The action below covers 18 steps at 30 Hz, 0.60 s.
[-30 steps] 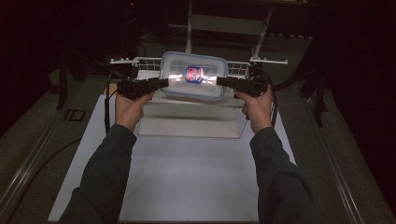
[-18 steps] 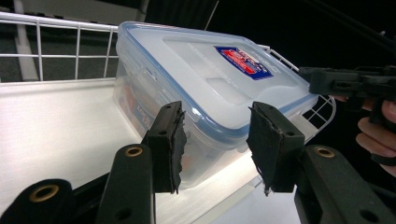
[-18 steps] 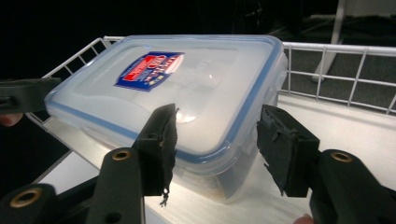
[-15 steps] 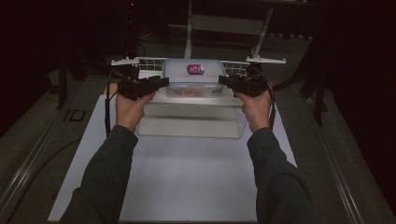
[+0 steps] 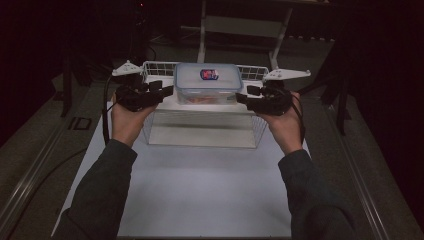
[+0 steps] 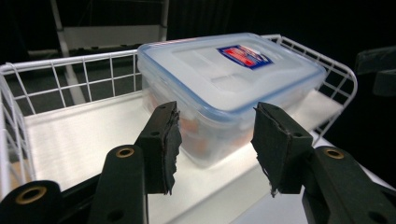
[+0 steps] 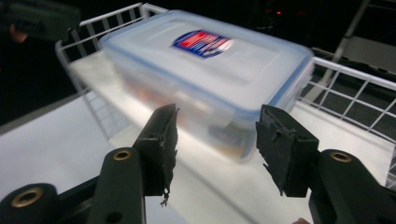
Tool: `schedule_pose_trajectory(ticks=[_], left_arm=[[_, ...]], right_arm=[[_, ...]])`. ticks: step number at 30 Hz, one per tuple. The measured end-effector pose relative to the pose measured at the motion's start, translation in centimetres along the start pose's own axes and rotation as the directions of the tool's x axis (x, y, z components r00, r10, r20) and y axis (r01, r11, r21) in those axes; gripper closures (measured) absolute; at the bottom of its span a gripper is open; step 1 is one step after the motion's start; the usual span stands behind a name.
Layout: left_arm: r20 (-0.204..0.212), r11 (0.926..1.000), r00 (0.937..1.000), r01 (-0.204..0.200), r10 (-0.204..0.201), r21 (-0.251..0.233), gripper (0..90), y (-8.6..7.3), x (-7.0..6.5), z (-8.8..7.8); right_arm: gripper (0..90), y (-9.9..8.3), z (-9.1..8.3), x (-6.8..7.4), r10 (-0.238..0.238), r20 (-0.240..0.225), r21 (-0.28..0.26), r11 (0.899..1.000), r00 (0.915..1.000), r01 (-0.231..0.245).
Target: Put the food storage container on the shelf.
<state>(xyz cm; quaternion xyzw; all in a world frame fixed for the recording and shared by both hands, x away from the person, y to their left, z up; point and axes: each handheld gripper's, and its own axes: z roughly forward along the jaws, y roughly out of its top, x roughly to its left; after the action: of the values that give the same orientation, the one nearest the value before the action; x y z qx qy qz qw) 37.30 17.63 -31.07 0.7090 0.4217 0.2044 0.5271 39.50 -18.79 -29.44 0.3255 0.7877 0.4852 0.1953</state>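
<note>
the left gripper (image 6: 215, 144) is standing with its jaws apart and nothing pinched, having just opened a touch. the right gripper (image 7: 217, 149) is gaping too, after closing then easing wider, with the box's end ahead of its pads. the lidded plastic box (image 5: 208, 83) is sitting in the white wire basket (image 5: 252, 73), flanked by both grippers, i'd guess so it rests squarely before they let it be.

A white table (image 5: 200, 190) carries a wire basket (image 5: 200, 127).
</note>
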Motion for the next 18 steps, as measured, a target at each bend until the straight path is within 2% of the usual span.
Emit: schedule_pose_trajectory(ticks=[1,5,6,9,10,12,13,15,17,18], left_arm=[[0.000,1.0000,1.0000,0.000,0.000,0.000,49.8,0.0,0.0,0.0],[-0.001,0.9973,0.9973,-0.073,0.073,0.013,48.2,-0.3,-1.2,-1.0],[0.006,0.9941,0.9942,-0.107,0.107,0.014,47.7,-0.6,-1.8,-1.5],[0.018,0.9926,0.9926,-0.121,0.120,0.012,47.3,-0.9,-2.1,-2.0],[0.032,0.9916,0.9912,-0.129,0.129,0.006,47.1,-1.4,-2.4,-2.7],[0.032,0.9911,0.9906,-0.133,0.133,0.004,46.5,-1.7,-2.5,-2.9],[0.024,0.9882,0.9880,-0.153,0.153,0.007,46.3,-2.4,-2.7,-3.6],[0.018,0.9871,0.9869,-0.160,0.160,0.008,45.9,-2.8,-2.8,-3.9],[0.003,0.9845,0.9845,-0.175,0.175,0.004,45.6,-4.2,-2.9,-4.9],[0.003,0.9845,0.9845,-0.175,0.175,0.004,45.4,-4.2,-2.9,-4.9]], right_arm=[[47.2,-0.1,-0.3,0.2,-0.011,-0.007,0.004,1.000,0.9999,0.011],[46.5,-0.6,-1.1,0.8,-0.035,-0.023,0.019,0.999,0.9991,0.036],[46.3,-0.9,-1.6,1.1,-0.052,-0.033,0.022,0.998,0.9981,0.053],[46.0,-1.2,-2.0,1.4,-0.065,-0.044,0.030,0.997,0.9970,0.066],[45.7,-1.7,-2.4,1.8,-0.078,-0.052,0.037,0.996,0.9956,0.080],[45.4,-2.3,-2.8,2.1,-0.093,-0.058,0.044,0.994,0.9939,0.096],[45.2,-2.6,-3.0,2.3,-0.100,-0.063,0.046,0.994,0.9930,0.103],[45.0,-2.9,-3.2,2.4,-0.107,-0.067,0.047,0.993,0.9921,0.110],[44.1,-4.0,-3.8,2.8,-0.117,-0.067,0.043,0.992,0.9909,0.120],[43.9,-4.6,-4.2,2.8,-0.117,-0.064,0.040,0.992,0.9910,0.120]])
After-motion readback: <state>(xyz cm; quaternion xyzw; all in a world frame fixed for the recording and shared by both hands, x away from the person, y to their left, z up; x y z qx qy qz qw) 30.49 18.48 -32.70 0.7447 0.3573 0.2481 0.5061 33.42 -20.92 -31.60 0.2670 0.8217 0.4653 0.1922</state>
